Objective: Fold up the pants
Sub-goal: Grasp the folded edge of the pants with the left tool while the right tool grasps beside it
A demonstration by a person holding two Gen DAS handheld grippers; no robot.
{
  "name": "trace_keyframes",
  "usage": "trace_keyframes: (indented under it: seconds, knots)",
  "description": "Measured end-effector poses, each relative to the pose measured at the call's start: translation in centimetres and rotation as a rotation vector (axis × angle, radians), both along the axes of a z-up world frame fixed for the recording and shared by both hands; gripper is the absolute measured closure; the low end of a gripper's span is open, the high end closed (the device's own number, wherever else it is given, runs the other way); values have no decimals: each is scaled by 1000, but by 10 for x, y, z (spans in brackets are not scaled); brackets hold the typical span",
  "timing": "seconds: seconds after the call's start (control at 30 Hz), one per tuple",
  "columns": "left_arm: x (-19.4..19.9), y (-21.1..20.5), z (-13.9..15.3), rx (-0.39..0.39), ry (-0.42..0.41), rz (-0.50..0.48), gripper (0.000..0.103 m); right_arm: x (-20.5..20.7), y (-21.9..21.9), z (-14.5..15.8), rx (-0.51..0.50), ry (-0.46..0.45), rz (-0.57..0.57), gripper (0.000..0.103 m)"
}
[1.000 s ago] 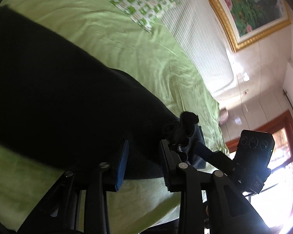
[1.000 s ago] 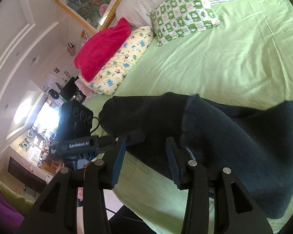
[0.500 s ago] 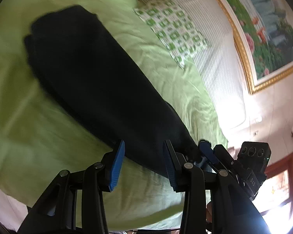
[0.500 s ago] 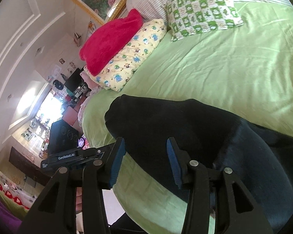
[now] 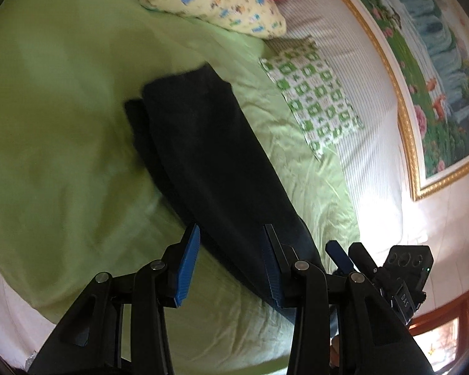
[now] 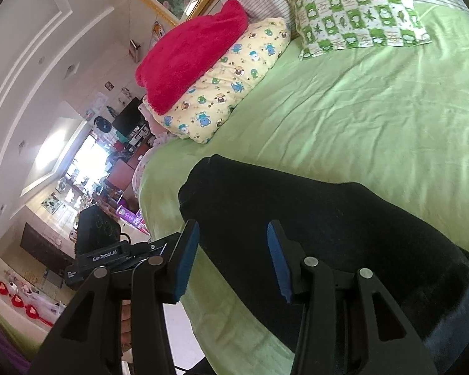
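Two tools, left tool [image 5: 231,250] and right tool [image 6: 233,250], hang released and empty above my dark pants [image 6: 312,218], folded lengthwise across the green bed [image 6: 359,109] at frame centre. Any clumsy next grab risks pinching the sheet, dragging layers askew.

Black pants [image 5: 209,156], lime-green bedsheet [image 5: 62,125]

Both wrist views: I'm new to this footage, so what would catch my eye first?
The dark pants stand out most, a long folded strip lying across the light green bedsheet near the bed's edge. Next comes the bright red fluffy blanket piled on a yellow cartoon-print pillow at the head of the bed. The left claw and the right claw, blue-padded, are both open above the pants, gripping nothing.
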State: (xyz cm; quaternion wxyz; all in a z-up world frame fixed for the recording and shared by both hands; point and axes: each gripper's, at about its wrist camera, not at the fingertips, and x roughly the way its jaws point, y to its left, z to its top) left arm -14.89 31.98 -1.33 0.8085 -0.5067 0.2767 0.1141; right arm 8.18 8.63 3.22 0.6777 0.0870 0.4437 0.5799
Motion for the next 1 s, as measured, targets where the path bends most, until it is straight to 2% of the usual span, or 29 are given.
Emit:
trace_keyframes:
  seconds: [0.27,0.3,0.33,0.4,0.67,1.0]
  knots:
    - [-10,15,-6,7,47,82,63,9,26,0,-34,-15,39,55]
    - [-11,17,-8,6,54,90,59,11,32,1,-38,-18,49,54]
    - [-11,20,-10,7,71,102,50,12,36,1,-42,-22,57,51]
    - [-12,25,-13,-1,82,119,47,14,51,2,-58,-40,80,50]
    - [-7,42,-24,-50,79,146,47,26,119,4,-99,-85,177,50]
    - [12,51,-27,-47,83,142,47,37,208,-10,-220,-138,322,50]
